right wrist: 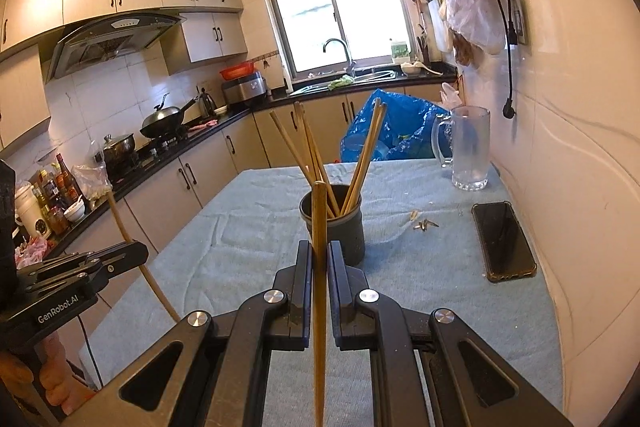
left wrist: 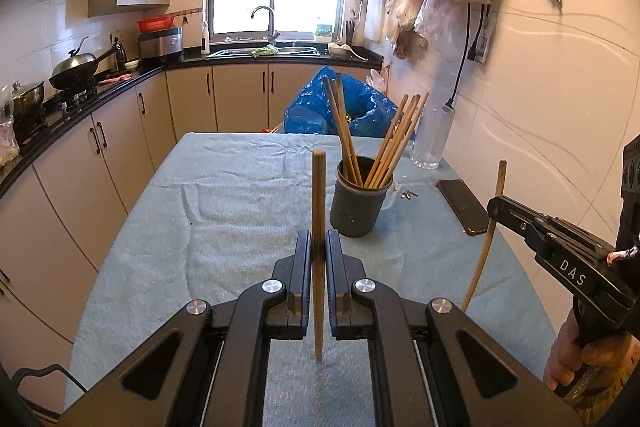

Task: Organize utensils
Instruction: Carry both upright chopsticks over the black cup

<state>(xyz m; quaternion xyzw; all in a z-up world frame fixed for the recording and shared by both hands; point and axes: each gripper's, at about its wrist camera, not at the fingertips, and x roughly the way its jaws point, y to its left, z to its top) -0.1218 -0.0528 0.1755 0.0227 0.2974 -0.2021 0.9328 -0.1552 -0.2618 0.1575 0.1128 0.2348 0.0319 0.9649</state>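
A dark grey utensil holder [left wrist: 357, 203] stands on the cloth-covered table [left wrist: 224, 195] and holds several wooden chopsticks [left wrist: 390, 143]. My left gripper [left wrist: 318, 247] is shut on one upright chopstick [left wrist: 319, 211], just left of and in front of the holder. My right gripper [right wrist: 319, 255] is shut on another upright chopstick [right wrist: 319, 227], directly in front of the holder [right wrist: 336, 223]. The right gripper also shows in the left wrist view [left wrist: 496, 205] with its chopstick [left wrist: 490, 227]. The left gripper shows in the right wrist view [right wrist: 136, 251] with its chopstick [right wrist: 128, 231].
A black phone [right wrist: 503, 241] lies on the table at the right. A clear glass mug [right wrist: 468, 151] stands at the far right by the wall. Small scraps [right wrist: 424, 223] lie between holder and phone. A blue bag [right wrist: 400, 131] sits behind the table. Kitchen counters run along the left.
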